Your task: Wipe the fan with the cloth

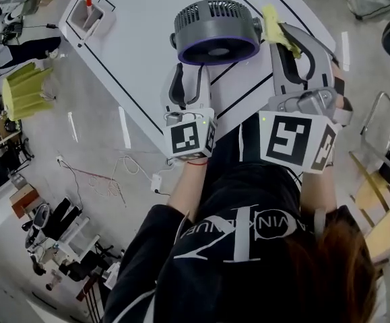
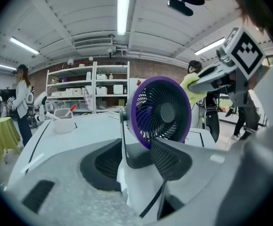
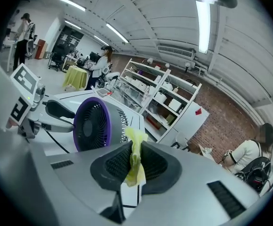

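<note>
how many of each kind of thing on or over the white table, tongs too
fan: 1
yellow cloth: 1
white tub: 1
red-tipped stick in the tub: 1
tongs: 2 (left tongs, right tongs)
total: 6

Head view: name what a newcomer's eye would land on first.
The grey fan with its purple ring stands on the white table, just ahead of the open left gripper. To its right, a bright yellow cloth is pinched in the right gripper.
</note>
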### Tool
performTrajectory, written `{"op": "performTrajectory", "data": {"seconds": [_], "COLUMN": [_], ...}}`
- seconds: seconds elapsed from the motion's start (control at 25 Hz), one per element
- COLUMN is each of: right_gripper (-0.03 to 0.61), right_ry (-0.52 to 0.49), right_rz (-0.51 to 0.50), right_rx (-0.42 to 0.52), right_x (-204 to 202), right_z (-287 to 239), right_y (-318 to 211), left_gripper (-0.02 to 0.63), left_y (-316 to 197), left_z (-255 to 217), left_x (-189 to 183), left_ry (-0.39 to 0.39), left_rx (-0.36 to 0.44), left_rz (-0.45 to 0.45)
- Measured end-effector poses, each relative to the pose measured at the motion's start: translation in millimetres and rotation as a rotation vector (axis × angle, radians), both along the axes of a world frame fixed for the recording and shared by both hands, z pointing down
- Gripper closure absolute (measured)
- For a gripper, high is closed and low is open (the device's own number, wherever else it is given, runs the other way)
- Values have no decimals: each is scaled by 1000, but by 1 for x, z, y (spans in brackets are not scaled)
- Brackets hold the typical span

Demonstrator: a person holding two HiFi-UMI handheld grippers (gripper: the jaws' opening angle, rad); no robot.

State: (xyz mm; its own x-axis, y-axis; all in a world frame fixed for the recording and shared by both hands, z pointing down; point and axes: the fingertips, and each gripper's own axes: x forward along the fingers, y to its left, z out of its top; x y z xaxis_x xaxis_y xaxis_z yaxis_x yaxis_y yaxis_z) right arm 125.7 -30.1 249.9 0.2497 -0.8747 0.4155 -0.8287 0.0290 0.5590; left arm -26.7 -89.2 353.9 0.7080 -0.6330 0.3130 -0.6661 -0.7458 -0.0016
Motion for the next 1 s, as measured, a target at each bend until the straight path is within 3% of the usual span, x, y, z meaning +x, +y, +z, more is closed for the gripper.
{"op": "performTrajectory", "data": {"seconds": [0.12, 0.32, 0.48, 0.76, 1.0], "right_gripper": [541, 541, 541, 541, 541], "right_ry": [12, 25, 34, 55, 51], "right_rz": [-27, -57, -72, -69, -64], "right_rx": [-16, -42, -55, -80, -79], "right_x": [-8, -16, -22, -25, -31], "right_z": [-1, 2, 0, 3, 1], "right_y": [4, 7, 7, 5, 2], "left_gripper": [457, 463, 454, 500, 523], "left_y": [4, 4, 0, -3, -20], "left_z": [-1, -6, 1, 3, 1], "left_x": [4, 13, 16, 19, 5], "left_ry": [18, 124, 141, 232, 252], "left_rx": [-6, -47, -116, -213, -247], "left_rz": [33, 64, 33, 29, 17]}}
